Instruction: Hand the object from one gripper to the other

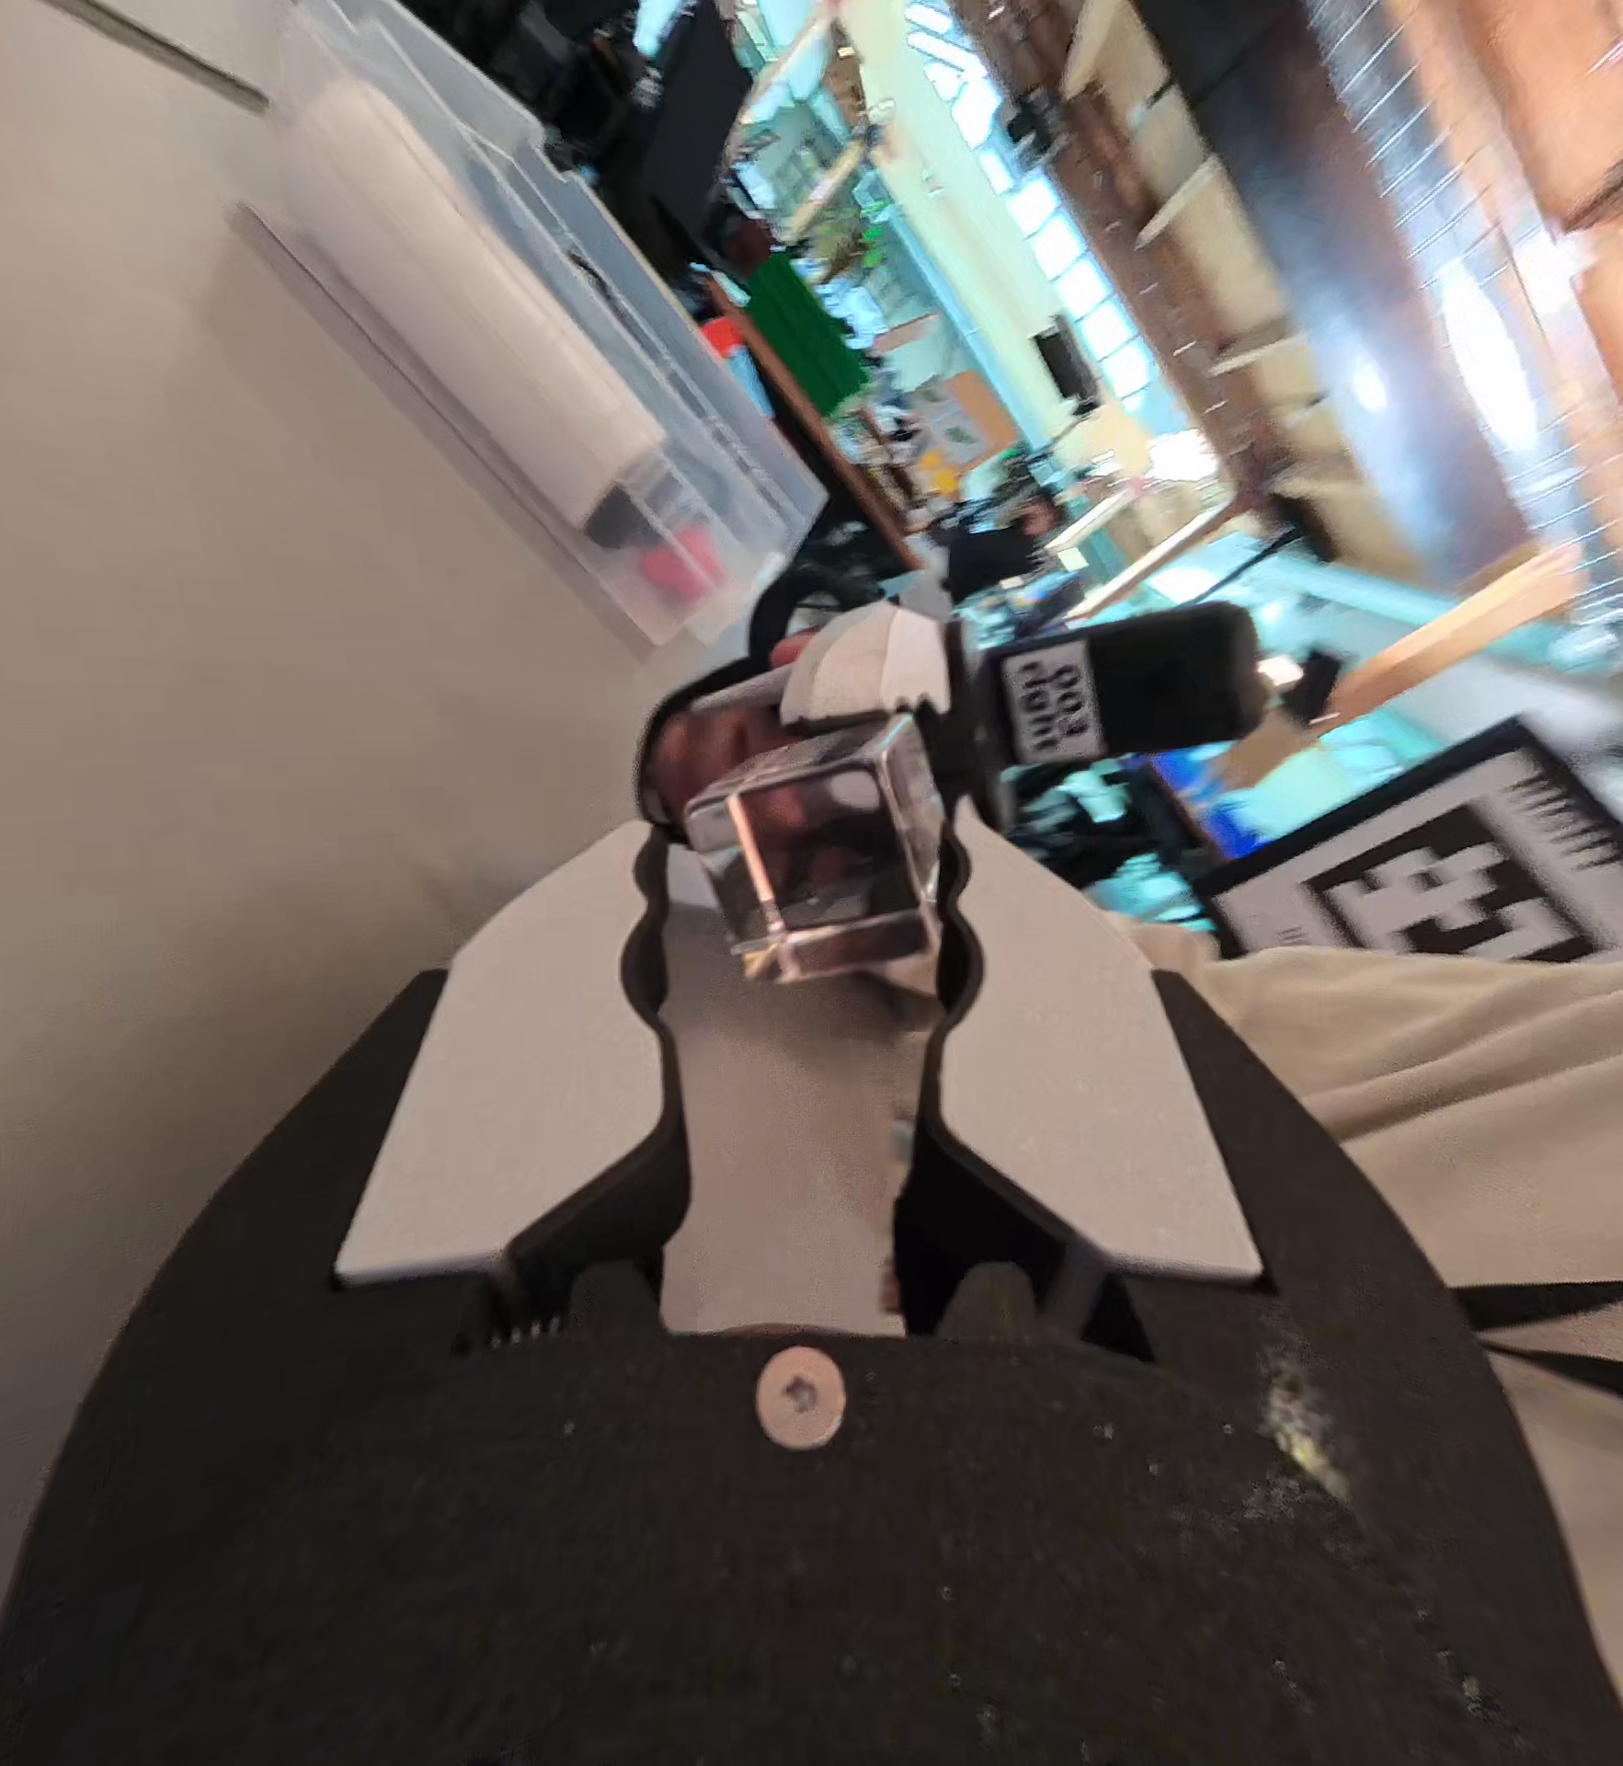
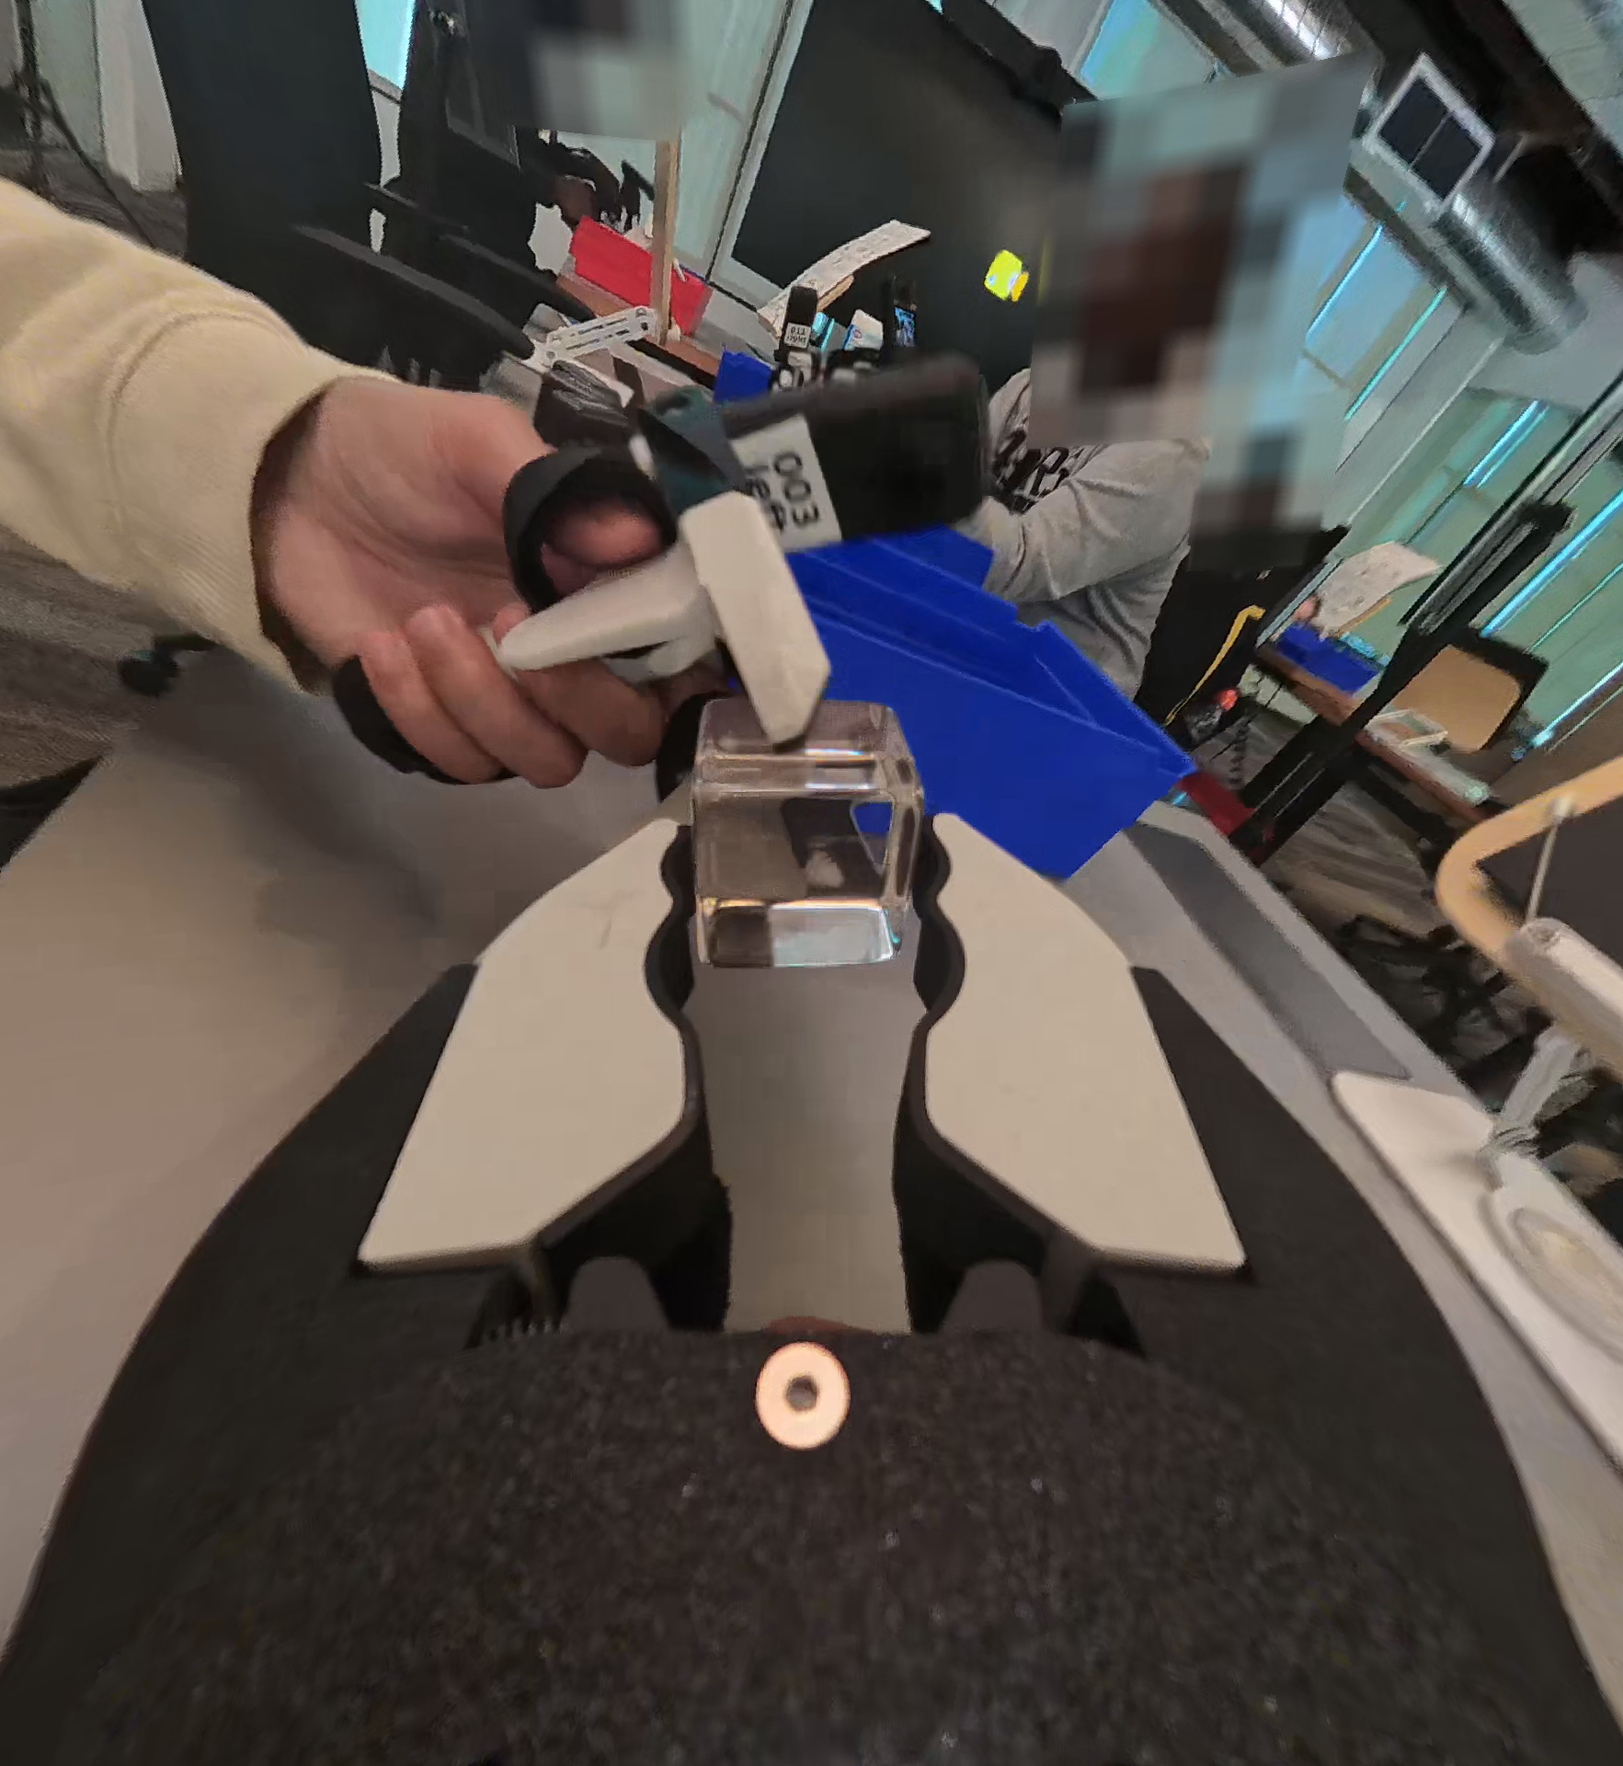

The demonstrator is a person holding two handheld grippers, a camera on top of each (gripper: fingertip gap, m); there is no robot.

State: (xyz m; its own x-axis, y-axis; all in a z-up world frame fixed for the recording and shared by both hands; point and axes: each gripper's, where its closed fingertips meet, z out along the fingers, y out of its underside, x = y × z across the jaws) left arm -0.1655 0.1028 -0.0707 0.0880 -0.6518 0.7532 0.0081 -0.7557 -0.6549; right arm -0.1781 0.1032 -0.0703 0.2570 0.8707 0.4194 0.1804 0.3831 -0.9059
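left gripper: fingers closed on clear cube | right gripper: fingers clamp same cube | far contact faces hidden

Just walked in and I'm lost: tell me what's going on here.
A person holds a two-finger tool in each hand, partway through a handover. The right tool looks clamped on a clear cube, which is up in the air. The left tool flanks the same cube on both sides. Whether it grips the cube is unclear.
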